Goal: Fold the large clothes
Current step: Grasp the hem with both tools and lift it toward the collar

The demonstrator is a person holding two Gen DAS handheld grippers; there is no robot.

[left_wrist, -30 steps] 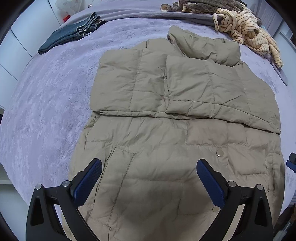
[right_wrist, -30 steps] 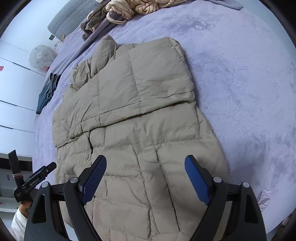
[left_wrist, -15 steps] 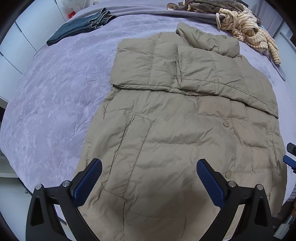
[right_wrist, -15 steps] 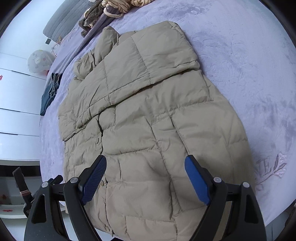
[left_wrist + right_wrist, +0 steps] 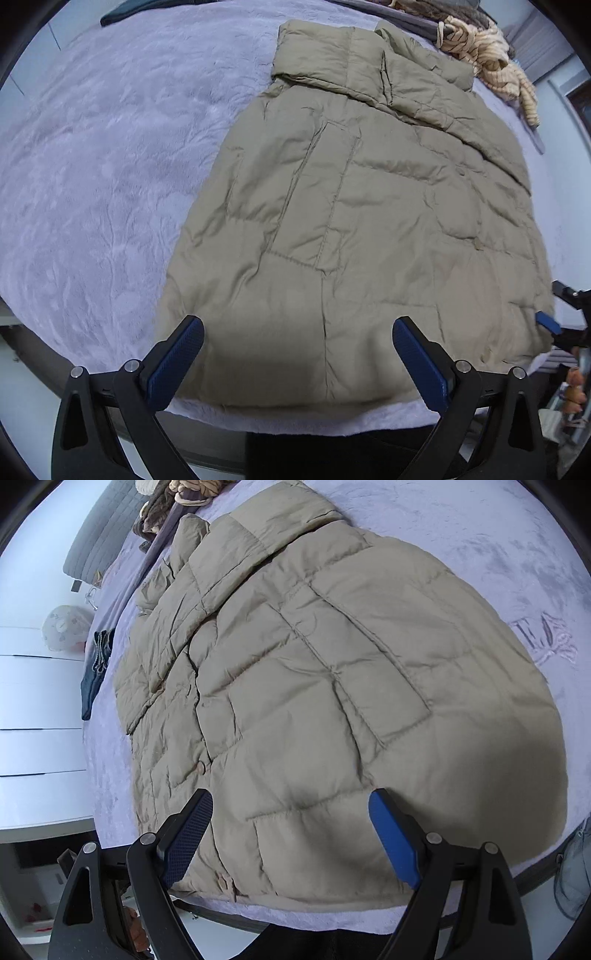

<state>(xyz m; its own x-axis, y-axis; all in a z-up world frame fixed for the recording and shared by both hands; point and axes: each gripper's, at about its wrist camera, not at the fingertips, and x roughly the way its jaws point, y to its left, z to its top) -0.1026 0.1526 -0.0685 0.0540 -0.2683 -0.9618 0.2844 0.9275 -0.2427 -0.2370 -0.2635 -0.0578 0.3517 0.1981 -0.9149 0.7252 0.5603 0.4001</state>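
Note:
A beige quilted puffer jacket (image 5: 369, 206) lies flat on the lilac bedspread (image 5: 92, 166), both sleeves folded across its chest and its hem at the near edge of the bed. My left gripper (image 5: 297, 350) hovers open above the hem's left part, nothing between its blue pads. In the right wrist view the same jacket (image 5: 332, 686) fills the frame. My right gripper (image 5: 291, 830) is open over the hem's right part, near the button placket, and holds nothing. The right gripper's blue fingertip (image 5: 548, 321) also shows at the right edge of the left wrist view.
A striped cream garment (image 5: 491, 62) and darker clothes are piled at the bed's far end. Folded jeans (image 5: 96, 664) lie at the far left of the bed. White cabinet fronts (image 5: 37, 746) stand left of the bed. A grey headboard (image 5: 99, 542) is behind.
Both grippers have drawn back from over the jacket's middle toward its hem and the bed's near edge, which now shows under them. Both stay open. The jacket has not moved.

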